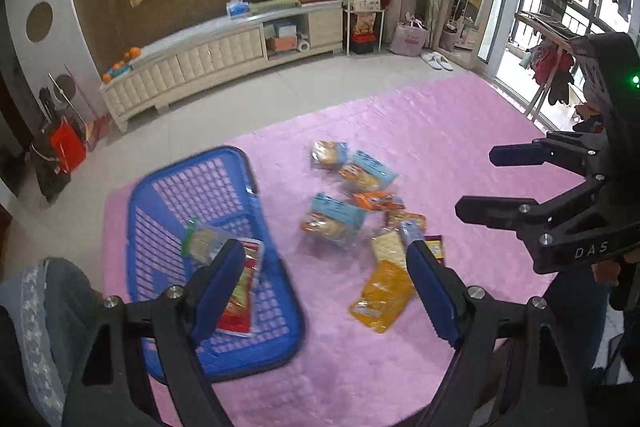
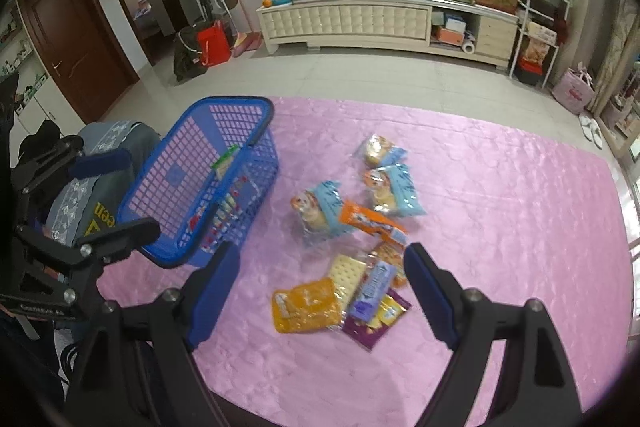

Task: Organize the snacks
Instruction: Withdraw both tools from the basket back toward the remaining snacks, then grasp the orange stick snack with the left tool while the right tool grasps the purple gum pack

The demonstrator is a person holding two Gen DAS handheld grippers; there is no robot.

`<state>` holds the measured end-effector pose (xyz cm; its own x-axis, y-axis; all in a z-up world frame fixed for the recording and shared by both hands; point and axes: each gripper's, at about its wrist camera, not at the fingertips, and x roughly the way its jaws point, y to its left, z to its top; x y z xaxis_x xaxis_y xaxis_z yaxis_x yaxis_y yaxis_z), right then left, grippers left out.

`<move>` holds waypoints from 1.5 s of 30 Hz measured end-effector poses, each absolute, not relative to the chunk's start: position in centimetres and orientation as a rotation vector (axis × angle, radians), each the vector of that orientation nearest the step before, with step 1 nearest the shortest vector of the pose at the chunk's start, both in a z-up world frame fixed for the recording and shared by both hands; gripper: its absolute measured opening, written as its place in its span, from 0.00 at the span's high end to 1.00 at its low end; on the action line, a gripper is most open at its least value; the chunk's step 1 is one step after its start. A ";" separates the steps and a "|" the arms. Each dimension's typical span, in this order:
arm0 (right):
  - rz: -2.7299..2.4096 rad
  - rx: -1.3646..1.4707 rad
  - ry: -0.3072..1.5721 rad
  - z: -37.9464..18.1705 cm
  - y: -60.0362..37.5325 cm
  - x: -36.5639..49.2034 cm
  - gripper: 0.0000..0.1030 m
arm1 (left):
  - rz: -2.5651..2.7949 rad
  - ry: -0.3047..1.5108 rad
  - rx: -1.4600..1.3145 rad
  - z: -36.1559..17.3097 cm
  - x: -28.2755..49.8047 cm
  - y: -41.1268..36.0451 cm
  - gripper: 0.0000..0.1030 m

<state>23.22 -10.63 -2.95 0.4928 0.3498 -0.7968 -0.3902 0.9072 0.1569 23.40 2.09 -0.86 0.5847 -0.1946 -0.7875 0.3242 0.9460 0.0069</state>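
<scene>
Pink-covered tabletop (image 2: 500, 187) filled most of both views, with the room's floor beyond its far edge. Blue basket (image 2: 208, 183) sat near the left edge, mesh walls and open top, already holding a few packs: a red-and-white packet (image 1: 240, 303) flat on its bottom and a green-tabbed cracker pack (image 1: 200, 241) leaning inside. Loose snack pile (image 2: 352, 239) lay mid-tabletop, just right of the basket and apart from it: three light-blue bread packs (image 2: 394, 193), an orange bar (image 2: 372, 221) propped across one of them, then toward the near edge a yellow pouch (image 2: 306, 305), a clear cracker sleeve (image 2: 347, 273), a blue-purple bar (image 2: 374, 289) and a dark purple packet (image 2: 378, 323), all overlapping. Left claw (image 1: 326, 287) hung above the basket's right rim, fingers spread wide, empty. Right claw (image 2: 320, 291) hovered over the near part of the pile, also spread wide with nothing between its fingers. Risks, as a judgement: the near packs are stacked, so closing there could pinch two wrappers at once or snag a film edge and drag neighbours; crinkly wrappers look slippery and could slide out mid-carry; the light basket could shift if a claw bumped its rim.
</scene>
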 end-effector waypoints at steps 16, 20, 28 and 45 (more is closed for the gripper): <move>0.402 0.003 1.034 -8.4 -17.3 26.6 0.16 | -0.285 1.049 0.147 -6.3 28.3 -5.0 0.21; 0.393 0.024 1.086 -10.2 -18.5 28.1 0.16 | -0.290 1.090 0.182 -7.7 30.1 -6.1 0.21; 0.380 0.055 1.154 -13.8 -20.6 30.9 0.16 | -0.350 1.128 0.364 -9.9 33.2 -9.2 0.21; 0.370 0.117 1.233 -18.1 -23.6 33.2 0.16 | -0.527 1.261 0.639 -17.3 39.0 -14.7 0.43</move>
<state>33.22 -23.61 -18.15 0.2808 0.3380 -0.8983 -0.2131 0.9345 0.2850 38.97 -14.74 -17.32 0.2299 -0.0166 -0.9731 0.6810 0.7170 0.1487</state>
